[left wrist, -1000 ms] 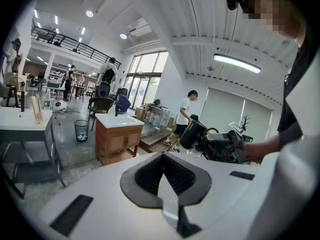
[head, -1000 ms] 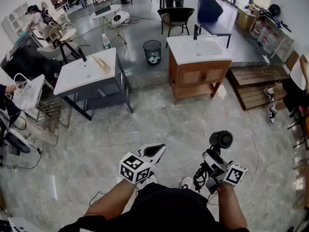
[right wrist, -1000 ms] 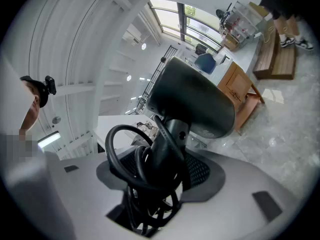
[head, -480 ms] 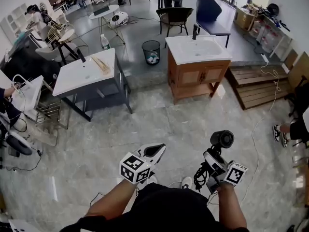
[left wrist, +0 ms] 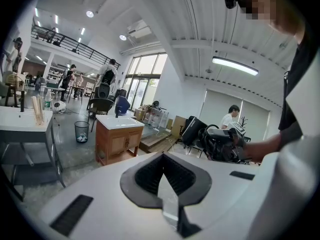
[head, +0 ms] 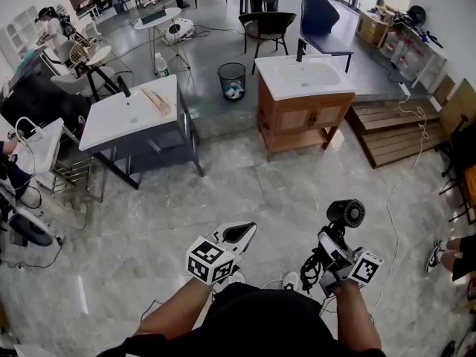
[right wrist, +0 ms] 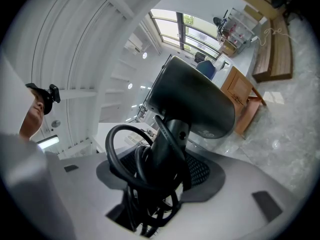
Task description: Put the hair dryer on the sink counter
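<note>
A black hair dryer [head: 345,214] with its cord coiled round the handle is held by my right gripper [head: 329,245], which is shut on the handle, low over the floor at the lower right. In the right gripper view the hair dryer [right wrist: 192,104] rises from between the jaws, with the cord [right wrist: 131,156] looped in front. My left gripper [head: 239,233] is beside it to the left, shut with nothing in it. A wooden vanity with a white sink counter [head: 286,84] and a black faucet [head: 301,48] stands well ahead. The same counter [left wrist: 118,122] shows in the left gripper view.
A second white sink counter [head: 111,121] on a dark frame stands at the left, with wooden sticks [head: 158,99] on it. A bin [head: 232,79] and a black chair [head: 268,24] sit behind the two counters. Wooden pallets [head: 394,136] lie right of the vanity. A person's shoe [head: 433,257] is at the right edge.
Both grippers and the hair dryer keep almost the same place. The view has crept slightly forward. The person at the right edge has moved down and out of the frame.
</note>
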`<move>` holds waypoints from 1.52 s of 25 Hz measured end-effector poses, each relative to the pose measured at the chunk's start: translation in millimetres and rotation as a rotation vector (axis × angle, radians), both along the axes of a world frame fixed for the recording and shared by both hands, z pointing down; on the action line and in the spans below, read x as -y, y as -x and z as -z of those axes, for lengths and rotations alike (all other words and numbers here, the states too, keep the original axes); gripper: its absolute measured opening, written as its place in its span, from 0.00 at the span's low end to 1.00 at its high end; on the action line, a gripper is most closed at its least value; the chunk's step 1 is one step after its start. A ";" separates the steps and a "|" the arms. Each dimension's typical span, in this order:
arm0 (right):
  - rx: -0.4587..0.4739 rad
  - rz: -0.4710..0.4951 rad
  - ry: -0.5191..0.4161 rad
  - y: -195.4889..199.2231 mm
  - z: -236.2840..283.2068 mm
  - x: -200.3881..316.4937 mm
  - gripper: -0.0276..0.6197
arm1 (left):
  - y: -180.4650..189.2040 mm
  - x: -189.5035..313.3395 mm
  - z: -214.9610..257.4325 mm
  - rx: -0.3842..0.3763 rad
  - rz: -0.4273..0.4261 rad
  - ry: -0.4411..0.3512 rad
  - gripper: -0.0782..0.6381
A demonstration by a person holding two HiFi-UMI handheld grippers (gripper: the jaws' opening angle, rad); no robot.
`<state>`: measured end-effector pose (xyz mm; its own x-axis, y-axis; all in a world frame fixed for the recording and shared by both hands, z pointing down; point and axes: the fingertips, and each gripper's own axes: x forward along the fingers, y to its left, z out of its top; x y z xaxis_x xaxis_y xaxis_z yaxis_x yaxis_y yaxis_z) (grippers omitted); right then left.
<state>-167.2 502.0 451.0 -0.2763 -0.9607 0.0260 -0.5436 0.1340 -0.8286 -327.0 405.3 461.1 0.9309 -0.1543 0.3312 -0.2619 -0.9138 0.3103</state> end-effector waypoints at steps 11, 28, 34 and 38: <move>-0.011 -0.058 -0.031 43.4 5.3 25.1 0.41 | 62.7 28.8 -14.2 0.030 -0.020 -0.010 0.11; 0.001 -0.029 0.014 25.7 -15.0 83.3 0.41 | 54.7 77.6 -20.9 0.028 0.031 0.038 0.11; 0.037 -0.012 -0.029 -18.5 -10.1 144.6 0.41 | 14.4 125.5 -15.8 0.056 0.059 -0.004 0.11; -0.001 -0.012 -0.010 -61.2 -12.6 173.1 0.41 | -29.7 158.0 -7.0 0.039 0.070 -0.027 0.11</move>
